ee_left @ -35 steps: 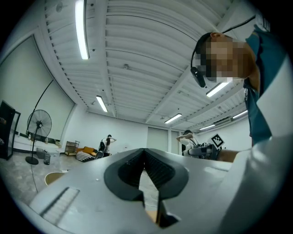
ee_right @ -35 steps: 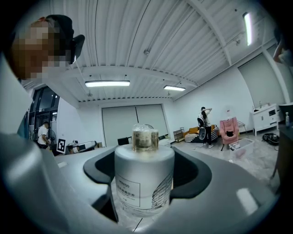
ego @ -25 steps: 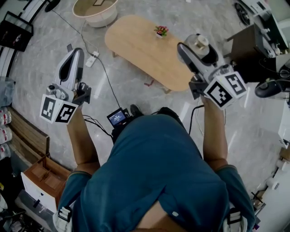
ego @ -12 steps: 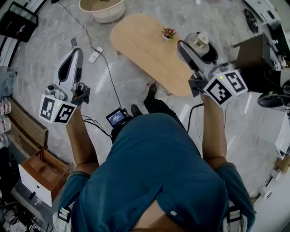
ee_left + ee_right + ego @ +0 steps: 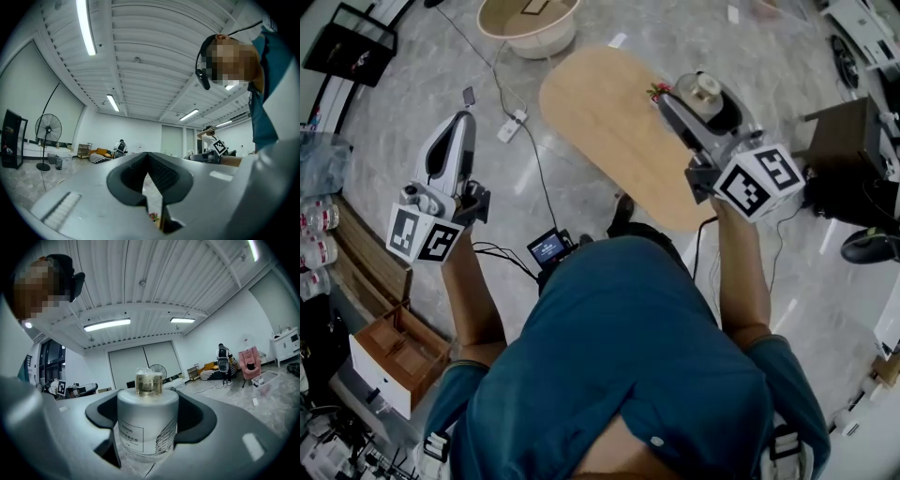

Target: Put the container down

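The container [image 5: 147, 423] is a white cylindrical bottle with a clear gold-tinted cap, and it stands upright between the jaws of my right gripper [image 5: 150, 412], which is shut on it. In the head view the right gripper [image 5: 698, 108] holds the container [image 5: 709, 87] in the air above the right part of an oval wooden table [image 5: 600, 122]. A small potted plant [image 5: 659, 91] on the table shows just left of the container. My left gripper [image 5: 465, 120] hangs over the floor left of the table. In its own view the left gripper [image 5: 148, 155] is shut with nothing in it.
A beige round tub [image 5: 530, 23] stands beyond the table. A power strip [image 5: 516, 124] with cables lies on the marble floor. A wooden drawer box [image 5: 398, 356] sits at the lower left, a dark cabinet [image 5: 844, 141] at the right. A small screen device [image 5: 548, 248] hangs at the person's front.
The person has stepped toward the table, which now lies closer and more under the right gripper. The container stays gripped. The left gripper keeps its pose.
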